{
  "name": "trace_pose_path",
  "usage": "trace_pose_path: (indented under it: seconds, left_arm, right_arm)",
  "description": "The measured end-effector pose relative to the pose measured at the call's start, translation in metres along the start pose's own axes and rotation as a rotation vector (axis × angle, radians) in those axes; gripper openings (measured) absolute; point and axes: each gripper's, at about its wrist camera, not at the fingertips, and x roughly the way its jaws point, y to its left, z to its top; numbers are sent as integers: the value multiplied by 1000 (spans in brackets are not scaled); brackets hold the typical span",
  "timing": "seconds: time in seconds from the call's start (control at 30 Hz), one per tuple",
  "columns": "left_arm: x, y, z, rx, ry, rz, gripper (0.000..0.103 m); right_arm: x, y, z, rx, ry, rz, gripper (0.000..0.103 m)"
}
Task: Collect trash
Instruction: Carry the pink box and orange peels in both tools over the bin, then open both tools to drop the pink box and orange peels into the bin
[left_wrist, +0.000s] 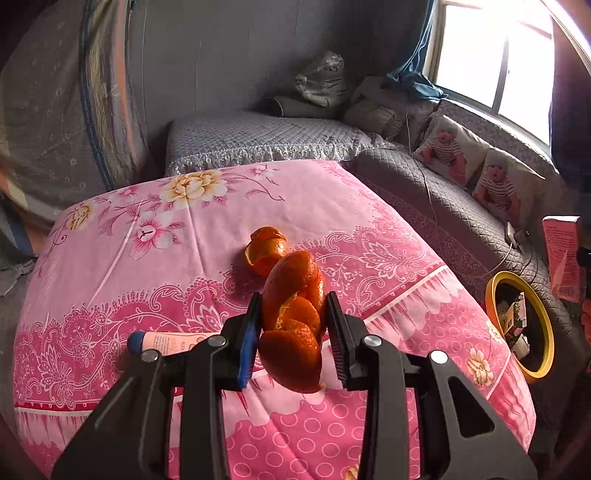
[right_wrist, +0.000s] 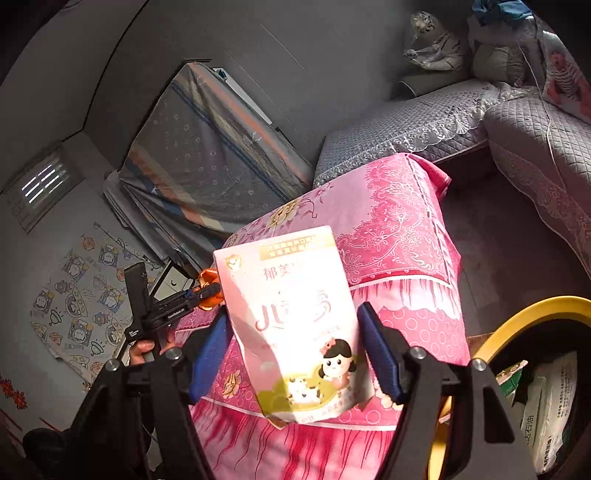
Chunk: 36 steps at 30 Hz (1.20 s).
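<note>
My left gripper (left_wrist: 292, 301) is shut on a curled orange peel (left_wrist: 291, 332), held just above the table under its pink floral cloth (left_wrist: 147, 258). A second orange peel (left_wrist: 264, 249) lies on the cloth just beyond it. A pink tube with a blue cap (left_wrist: 173, 341) lies to the left of the fingers. My right gripper (right_wrist: 292, 311) is shut on a pink-and-white carton with a cartoon girl (right_wrist: 295, 325), up in the air beside the table. The right wrist view also shows the left gripper (right_wrist: 210, 291) with its peel (right_wrist: 208, 275). A yellow-rimmed bin (right_wrist: 524, 314) stands lower right.
The bin (left_wrist: 543, 321) holds several packets and sits between the table and a grey quilted sofa (left_wrist: 443, 206) with baby-print cushions (left_wrist: 450, 151). A folded mattress (right_wrist: 207, 155) leans on the wall at left. A bright window (left_wrist: 491, 55) is behind the sofa.
</note>
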Motion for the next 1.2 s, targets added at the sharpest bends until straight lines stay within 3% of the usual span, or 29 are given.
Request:
trace_pose_path:
  seconds: [0.3, 0.37, 0.47, 0.63, 0.97, 1.07, 1.17, 1.2]
  left_arm:
    - [-14, -124, 14, 175, -52, -149, 32]
    - [-10, -155, 14, 217, -53, -197, 32]
    - [1, -199, 13, 276, -38, -272, 32]
    - [22, -264, 6, 360, 7, -374, 32]
    - [73, -347, -7, 431, 113, -471, 33]
    - [84, -350, -6, 377, 138, -491, 40]
    - [85, -338, -5, 307, 121, -494, 69]
    - [83, -332, -4, 292, 97, -481, 73]
  right_arm:
    - [-62, -37, -21, 79, -125, -93, 65]
    - [-78, -47, -28, 93, -165, -161, 65]
    - [-101, -67, -40, 120, -219, -272, 65]
    - [-133, -104, -60, 218, -265, -352, 65]
    - [-149, -159, -89, 357, -268, -422, 68]
    - [-147, -169, -91, 390, -266, -444, 71]
    - [-155, -178, -92, 434, -286, -463, 76]
    - [-159, -179, -92, 439, -299, -476, 78]
